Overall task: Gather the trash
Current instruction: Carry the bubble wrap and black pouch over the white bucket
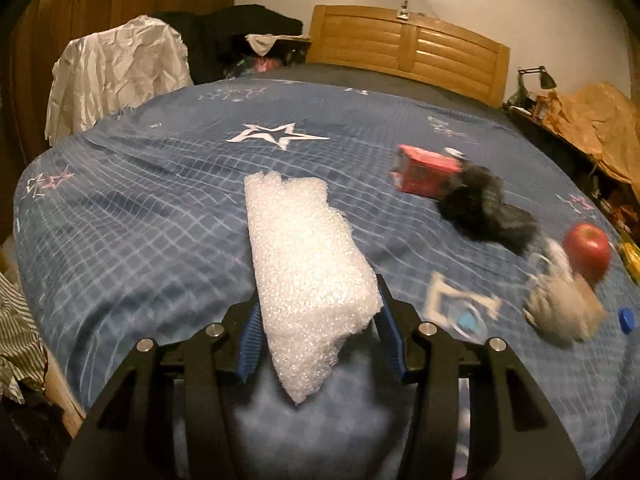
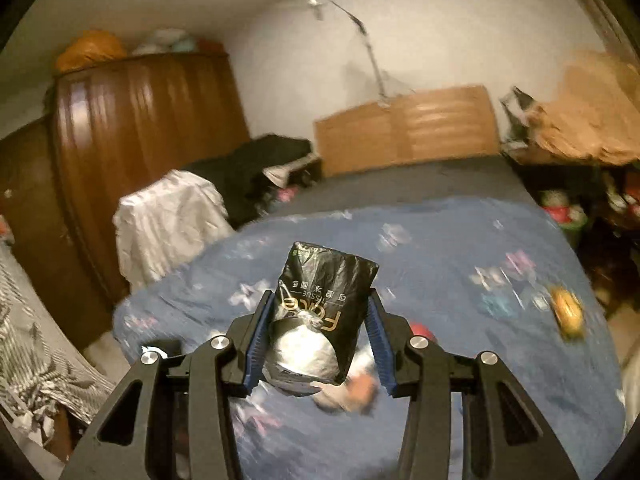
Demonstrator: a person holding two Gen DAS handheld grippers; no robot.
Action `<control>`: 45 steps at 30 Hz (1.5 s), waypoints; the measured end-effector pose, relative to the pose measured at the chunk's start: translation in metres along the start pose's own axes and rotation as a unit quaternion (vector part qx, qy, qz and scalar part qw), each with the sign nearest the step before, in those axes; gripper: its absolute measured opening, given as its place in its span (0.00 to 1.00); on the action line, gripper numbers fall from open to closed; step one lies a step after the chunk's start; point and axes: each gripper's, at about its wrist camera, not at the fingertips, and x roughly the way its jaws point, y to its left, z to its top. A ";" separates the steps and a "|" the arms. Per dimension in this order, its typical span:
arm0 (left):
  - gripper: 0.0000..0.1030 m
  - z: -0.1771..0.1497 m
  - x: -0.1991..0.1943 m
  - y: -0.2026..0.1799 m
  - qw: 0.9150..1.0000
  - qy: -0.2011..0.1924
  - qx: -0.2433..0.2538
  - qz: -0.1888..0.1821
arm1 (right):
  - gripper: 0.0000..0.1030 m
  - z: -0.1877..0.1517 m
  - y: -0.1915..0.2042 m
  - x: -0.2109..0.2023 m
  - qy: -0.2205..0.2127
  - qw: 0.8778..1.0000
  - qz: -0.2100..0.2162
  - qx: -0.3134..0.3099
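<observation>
While both tools hang over the blue checked bed point(image 1: 168, 216), the left gripper point(image 1: 318, 332) clamps a soft, light white bubble-wrap wad point(image 1: 308, 276) mid-body, and the right gripper point(image 2: 320, 334) pinches a crinkly, slippery black plastic tissue wrapper point(image 2: 320, 300)

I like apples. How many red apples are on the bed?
1. The red apple lies near the right edge of the blue bedspread, beside a blurred crumpled wad. Others may be hidden.
</observation>
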 end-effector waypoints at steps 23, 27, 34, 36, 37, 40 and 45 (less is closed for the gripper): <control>0.46 -0.036 -0.149 -0.184 0.969 -0.106 0.173 -0.142 | 0.45 -0.091 -0.076 -0.062 0.002 0.996 -0.065 0.063; 0.46 -0.035 -0.160 -0.233 0.957 -0.111 0.208 -0.172 | 0.45 -0.090 -0.106 -0.096 -0.032 0.991 -0.095 0.088; 0.47 -0.038 -0.172 -0.317 0.936 -0.112 0.253 -0.218 | 0.45 -0.093 -0.169 -0.170 -0.091 0.973 -0.166 0.130; 0.47 -0.040 -0.176 -0.339 0.929 -0.113 0.265 -0.231 | 0.45 -0.097 -0.185 -0.187 -0.100 0.968 -0.183 0.139; 0.47 -0.042 -0.179 -0.350 0.926 -0.115 0.271 -0.237 | 0.45 -0.098 -0.194 -0.197 -0.105 0.965 -0.193 0.144; 0.47 -0.046 -0.185 -0.384 0.915 -0.117 0.287 -0.258 | 0.45 -0.104 -0.221 -0.224 -0.117 0.956 -0.221 0.154; 0.47 -0.058 -0.193 -0.439 0.896 -0.121 0.318 -0.285 | 0.45 -0.108 -0.266 -0.263 -0.127 0.941 -0.268 0.162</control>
